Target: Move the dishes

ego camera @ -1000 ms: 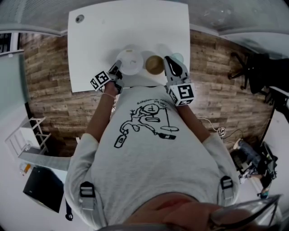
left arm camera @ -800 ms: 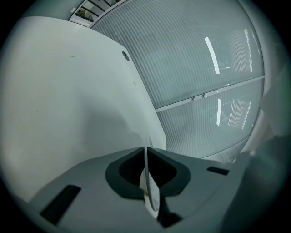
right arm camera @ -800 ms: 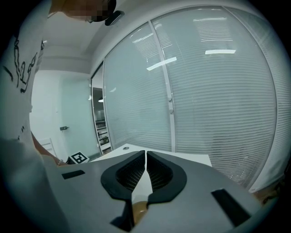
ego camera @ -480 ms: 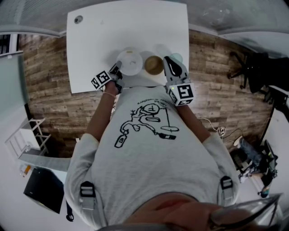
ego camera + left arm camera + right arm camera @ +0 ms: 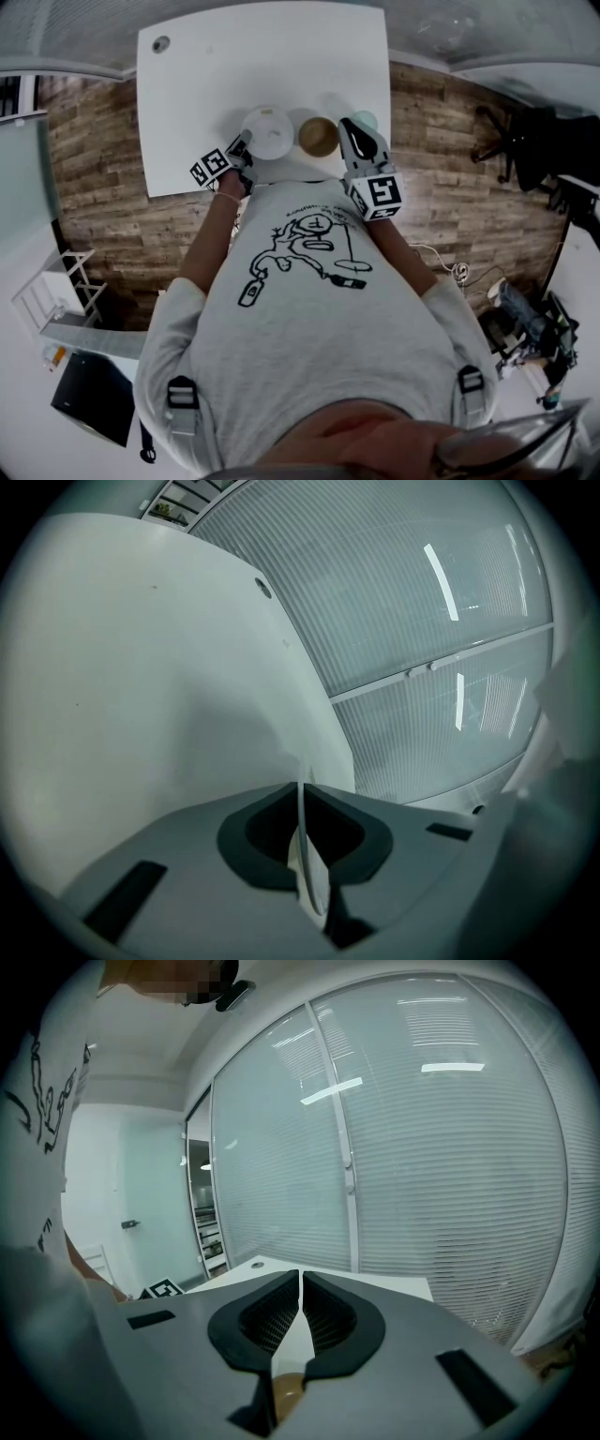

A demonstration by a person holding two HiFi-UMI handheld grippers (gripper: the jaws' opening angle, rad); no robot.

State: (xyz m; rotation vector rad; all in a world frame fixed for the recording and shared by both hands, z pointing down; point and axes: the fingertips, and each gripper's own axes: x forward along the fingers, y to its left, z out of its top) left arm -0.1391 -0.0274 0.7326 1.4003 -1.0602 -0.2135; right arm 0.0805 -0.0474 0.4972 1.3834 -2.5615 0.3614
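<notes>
Floor: brown wood planks (image 5: 94, 178), at 9 & 3 o'clock in head view.
Table: white rect. top (image 5: 281, 56) at 12 o'clock; round cable hole (image 5: 161, 42) nr its far-left corner.
Walls: glass panels w/ horiz. blinds (image 5: 450, 1194), white frames.
Light: ceiling strips reflected (image 5: 452, 1067) in the glass.
Furniture: blk office chair (image 5: 520, 150) at 3 o'clock; white wire rack (image 5: 52, 281) at 9; blk box (image 5: 89, 394) at 8.

One white dish (image 5: 269, 131), one brown dish (image 5: 319, 137), one greenish dish (image 5: 367, 119) (one table (image 5: 281, 56)).
</notes>
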